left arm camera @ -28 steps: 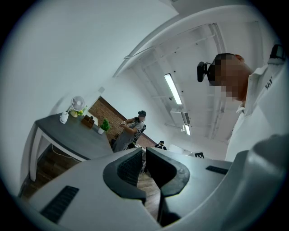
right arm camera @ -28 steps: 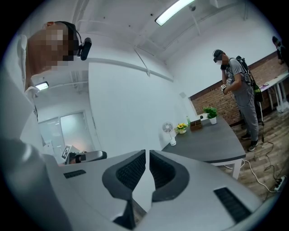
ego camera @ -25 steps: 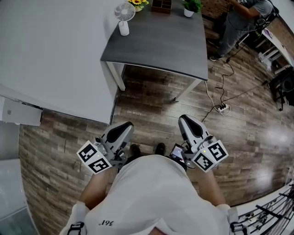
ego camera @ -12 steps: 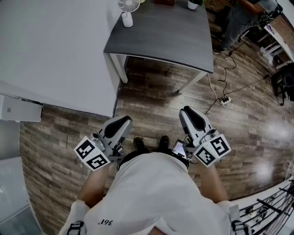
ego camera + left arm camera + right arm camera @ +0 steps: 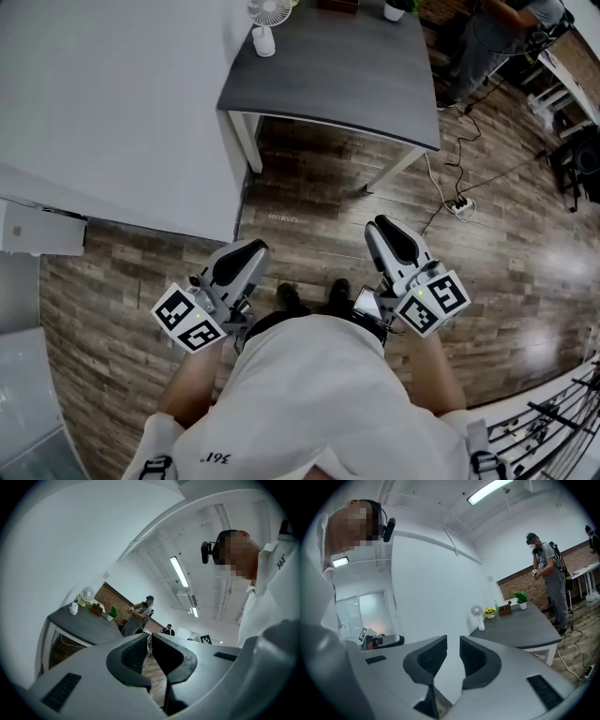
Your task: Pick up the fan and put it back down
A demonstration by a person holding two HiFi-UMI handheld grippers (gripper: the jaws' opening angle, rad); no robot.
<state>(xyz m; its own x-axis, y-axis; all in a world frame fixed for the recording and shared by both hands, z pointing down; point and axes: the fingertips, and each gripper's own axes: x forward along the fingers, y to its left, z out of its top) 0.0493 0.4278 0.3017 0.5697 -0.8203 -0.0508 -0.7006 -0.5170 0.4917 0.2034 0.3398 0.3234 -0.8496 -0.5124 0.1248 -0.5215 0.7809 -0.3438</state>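
Observation:
The small white fan stands upright at the far left corner of the dark grey table. It also shows small and distant in the left gripper view, fan, and in the right gripper view, fan. Both grippers are held close to my body, well short of the table. My left gripper is shut and empty, its jaws meeting in its own view, left gripper. My right gripper has just been opening; a narrow gap shows in the right gripper, with nothing in it.
A potted plant and a brown box stand at the table's far edge. A person stands beyond the table's right end. A power strip with cables lies on the wood floor. A white wall runs along the left.
In the head view the table and fan have slid toward the top edge, and my feet have stepped. Both grippers stay in front of my body.

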